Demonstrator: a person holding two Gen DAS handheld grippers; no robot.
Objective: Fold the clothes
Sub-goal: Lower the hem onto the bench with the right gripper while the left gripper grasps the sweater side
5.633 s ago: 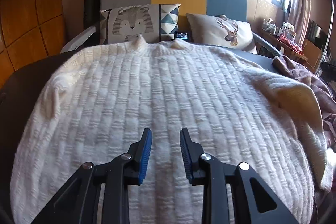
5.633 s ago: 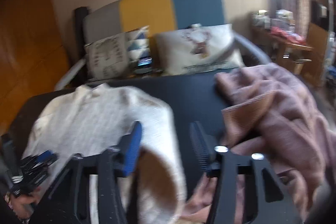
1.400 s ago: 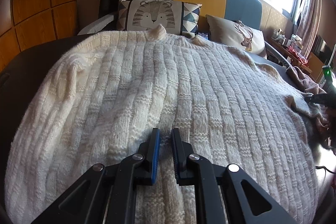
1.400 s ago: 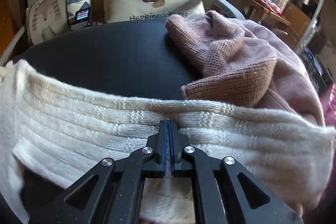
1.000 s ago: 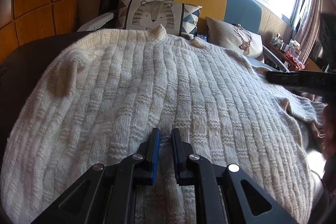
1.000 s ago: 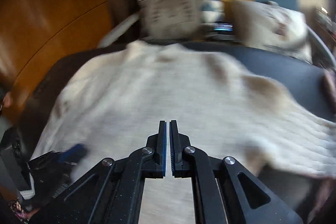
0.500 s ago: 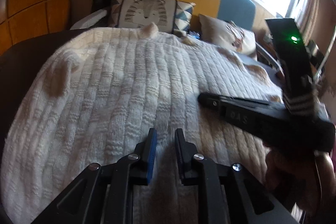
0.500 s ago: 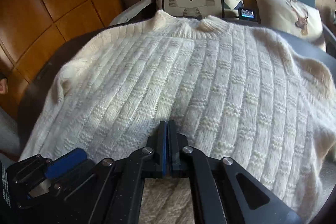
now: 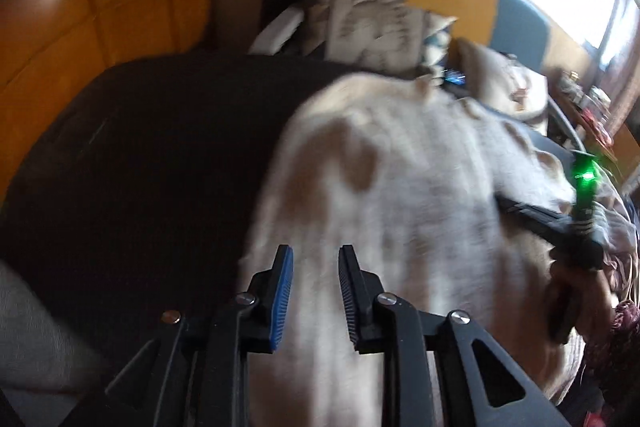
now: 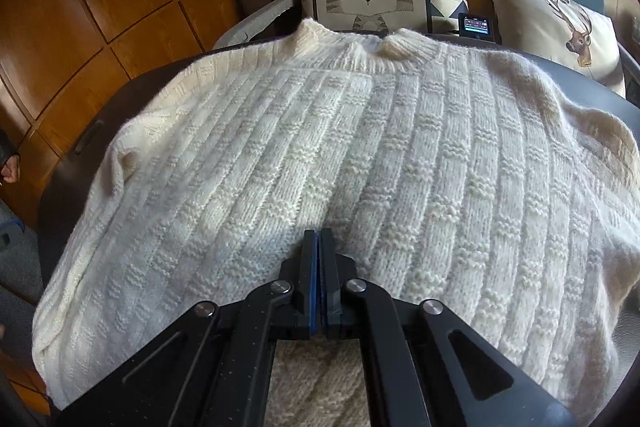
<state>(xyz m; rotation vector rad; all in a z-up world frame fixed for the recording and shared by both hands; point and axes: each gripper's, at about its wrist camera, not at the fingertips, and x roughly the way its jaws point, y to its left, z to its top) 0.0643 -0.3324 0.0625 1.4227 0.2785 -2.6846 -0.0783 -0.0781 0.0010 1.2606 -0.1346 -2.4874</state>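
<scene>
Dark table [image 10: 80, 163] carried your soft, floppy cream sweater [image 10: 360, 155], best taken at hem corners; right gripper [image 10: 319, 239] jaws sat together, clamping nothing visible, left gripper [image 9: 316, 263] jaws were opening, empty.

Chunky knit wool sweater [image 10: 360, 155]; glossy wood panels [image 10: 100, 7], seemingly.

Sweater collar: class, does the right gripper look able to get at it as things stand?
Probably yes. The right gripper, jaws shut, rests on the sweater well short of the collar, and only flat knit lies between; nothing blocks the way forward.
</scene>
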